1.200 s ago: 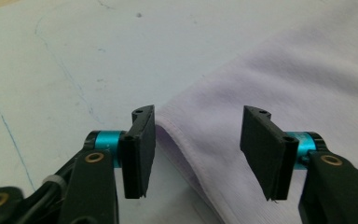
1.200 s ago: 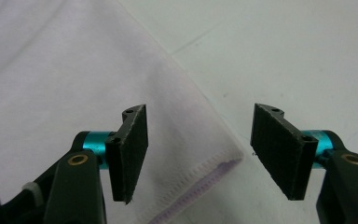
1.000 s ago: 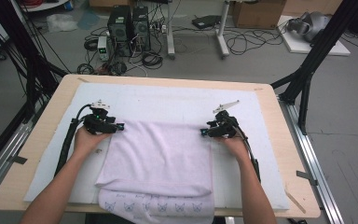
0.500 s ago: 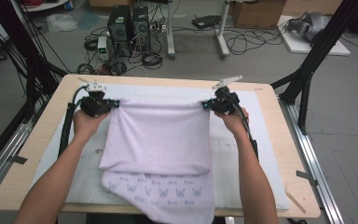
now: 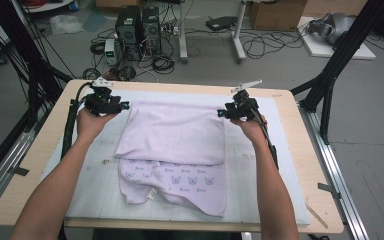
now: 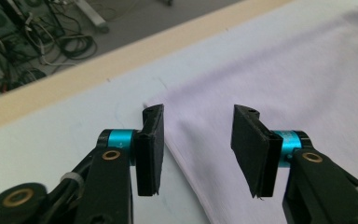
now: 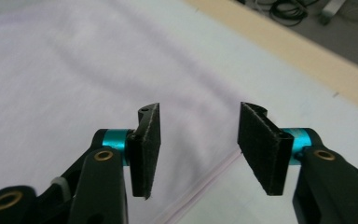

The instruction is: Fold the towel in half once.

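Observation:
A pale lilac towel (image 5: 172, 135) lies folded on the white mat (image 5: 95, 165), and its lower layer with a butterfly print (image 5: 180, 180) sticks out toward the near side. My left gripper (image 5: 123, 105) hovers at the towel's far left corner. My right gripper (image 5: 221, 113) hovers at the far right corner. Both have just been opening. In the left gripper view the left gripper (image 6: 198, 140) stands open above the towel's edge (image 6: 284, 70), touching nothing. In the right gripper view the right gripper (image 7: 198, 140) is open over the towel's hem (image 7: 51, 70), pads bare.
The mat covers a wooden table (image 5: 40, 150). Black frame posts (image 5: 330, 70) stand at both sides. Computer cases (image 5: 140, 25) and cables lie on the floor beyond the far edge.
Both grippers carried the towel's edge up and toward the far side, then let it go. The towel now lies folded flat, and both pairs of jaws stand apart.

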Demonstrator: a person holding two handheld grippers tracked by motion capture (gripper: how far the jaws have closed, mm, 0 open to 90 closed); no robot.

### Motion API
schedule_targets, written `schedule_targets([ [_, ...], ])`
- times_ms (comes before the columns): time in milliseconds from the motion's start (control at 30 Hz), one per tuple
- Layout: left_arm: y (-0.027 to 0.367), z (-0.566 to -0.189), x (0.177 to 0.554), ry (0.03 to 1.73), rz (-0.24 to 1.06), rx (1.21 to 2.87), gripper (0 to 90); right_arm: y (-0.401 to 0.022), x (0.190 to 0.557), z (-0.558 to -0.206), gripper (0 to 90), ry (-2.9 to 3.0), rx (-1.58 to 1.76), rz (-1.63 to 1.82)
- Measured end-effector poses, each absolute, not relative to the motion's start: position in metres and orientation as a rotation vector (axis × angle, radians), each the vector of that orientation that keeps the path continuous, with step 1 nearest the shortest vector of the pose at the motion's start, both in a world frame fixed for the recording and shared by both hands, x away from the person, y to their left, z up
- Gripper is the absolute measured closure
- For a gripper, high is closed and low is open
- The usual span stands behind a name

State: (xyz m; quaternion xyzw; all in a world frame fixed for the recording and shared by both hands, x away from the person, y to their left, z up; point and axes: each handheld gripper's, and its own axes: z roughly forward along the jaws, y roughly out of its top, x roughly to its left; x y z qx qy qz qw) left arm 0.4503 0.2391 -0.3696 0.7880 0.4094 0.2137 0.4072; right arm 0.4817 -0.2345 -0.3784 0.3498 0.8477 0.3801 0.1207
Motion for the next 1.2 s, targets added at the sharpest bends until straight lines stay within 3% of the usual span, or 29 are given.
schedule_targets([
  [33, 0.241, -0.373, 0.445, 1.023, 0.531, 1.989, 54.2, -0.233, 0.478, -0.381, 42.2, 2.521, 1.051, 1.089],
  [100, 0.243, -0.379, 0.433, 1.001, 0.524, 1.998, 53.7, -0.232, 0.464, -0.384, 46.1, 2.523, 0.979, 1.09],
  [567, 0.252, -0.393, 0.346, 0.856, 0.441, 1.999, 45.6, -0.243, 0.373, -0.388, 42.0, 2.488, 0.852, 1.284],
  [1200, 0.236, -0.422, 0.268, 0.735, 0.364, 2.051, 43.4, -0.225, 0.298, -0.412, 42.1, 2.572, 0.702, 1.341],
])
